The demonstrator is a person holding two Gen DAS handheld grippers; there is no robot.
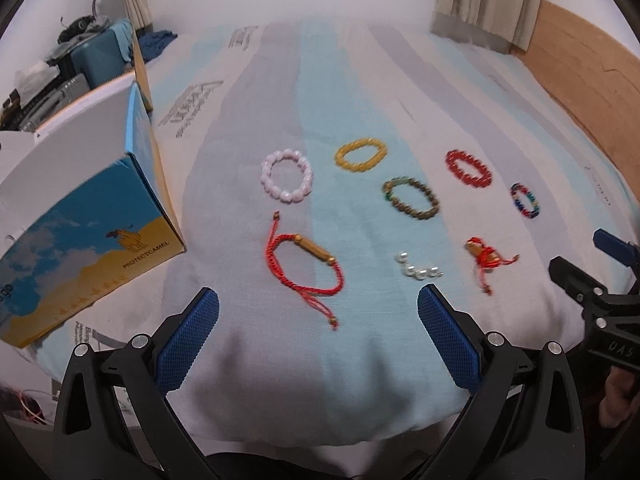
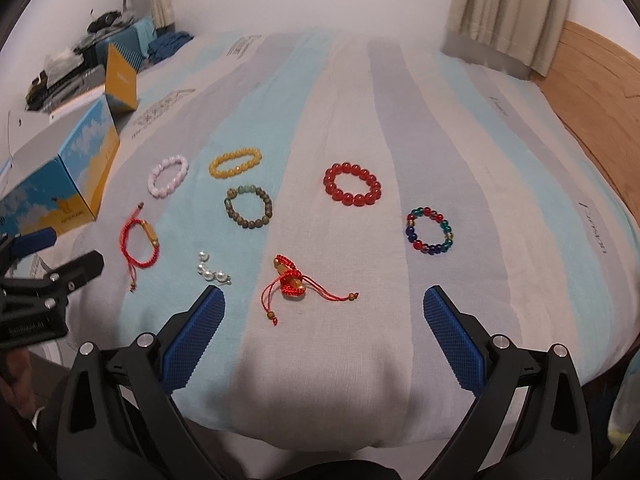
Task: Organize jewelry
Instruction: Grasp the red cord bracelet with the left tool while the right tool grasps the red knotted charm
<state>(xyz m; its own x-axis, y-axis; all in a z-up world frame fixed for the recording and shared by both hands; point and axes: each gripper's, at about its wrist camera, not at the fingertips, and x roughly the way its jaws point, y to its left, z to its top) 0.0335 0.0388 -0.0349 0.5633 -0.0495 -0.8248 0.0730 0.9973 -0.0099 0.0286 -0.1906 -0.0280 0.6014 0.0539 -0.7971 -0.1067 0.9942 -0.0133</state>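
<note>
Eight pieces lay loose on the bed [image 2: 400, 92], none picked yet; my left gripper [image 1: 318, 312] and right gripper [image 2: 324, 312] both hung above it, jaws wide apart and empty. Risks: the bedsheet was soft, so the jaws could pinch cloth along with a thin cord bracelet [image 1: 304, 264]; the pearl string [image 2: 212, 272] was small and could slip out. Right view showed the knotted red bracelet [image 2: 290, 280] sharp and close. Left view was blurred but showed the open box [image 1: 96, 216] much nearer, probably the drop spot.
</note>
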